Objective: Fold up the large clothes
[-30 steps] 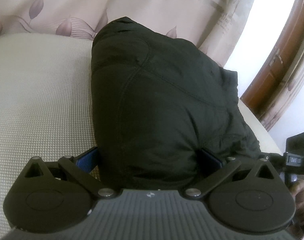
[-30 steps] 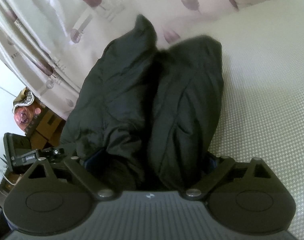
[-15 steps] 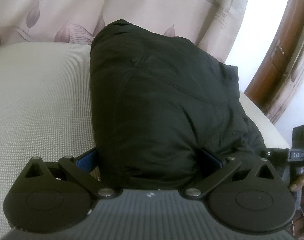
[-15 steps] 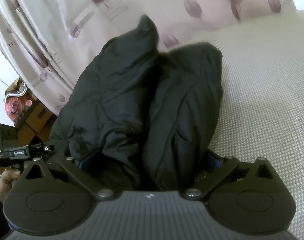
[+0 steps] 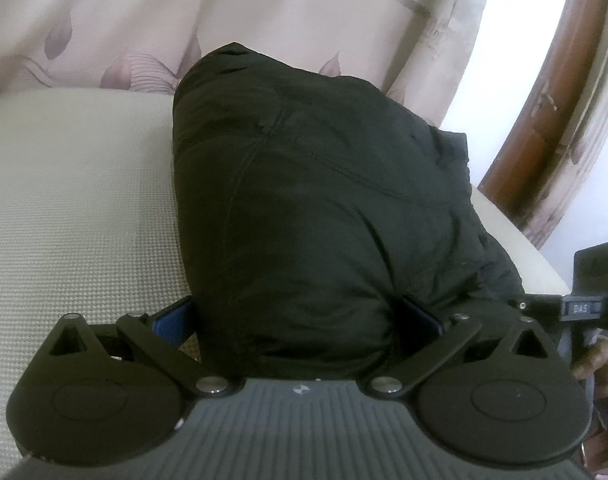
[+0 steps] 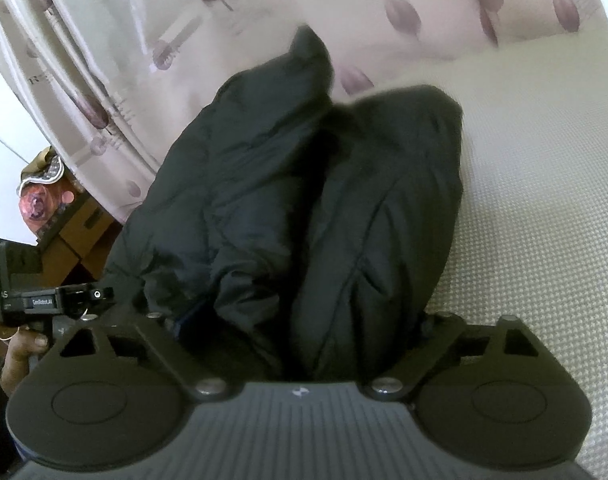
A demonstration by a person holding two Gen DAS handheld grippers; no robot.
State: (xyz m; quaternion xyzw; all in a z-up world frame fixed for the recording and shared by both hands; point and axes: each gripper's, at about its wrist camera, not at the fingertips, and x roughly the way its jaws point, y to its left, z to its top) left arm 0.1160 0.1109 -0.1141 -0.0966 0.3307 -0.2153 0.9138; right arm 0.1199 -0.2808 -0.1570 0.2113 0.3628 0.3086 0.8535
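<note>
A bulky black padded jacket (image 5: 324,200) lies folded into a thick bundle on a cream woven mattress (image 5: 75,200). My left gripper (image 5: 295,316) straddles its near end, and its blue pads (image 5: 171,320) press the bundle from both sides. From the other side, the same jacket (image 6: 304,200) shows as two puffy lobes. My right gripper (image 6: 304,320) has its jaws closing on that end. The fabric bulges over both fingers and hides most of the pads.
A pale curtain (image 5: 143,20) with mauve leaf prints hangs right behind the jacket. A brown wooden frame (image 5: 544,120) stands at the right. Cardboard boxes (image 6: 79,232) sit beyond the mattress edge. A hand (image 6: 23,344) holds the other device. Bare mattress (image 6: 544,200) spreads to the right.
The right jaws have drawn in a little on the jacket, and that view has rolled slightly, bringing a hand into sight at the left. The left grip and jacket look unchanged.
</note>
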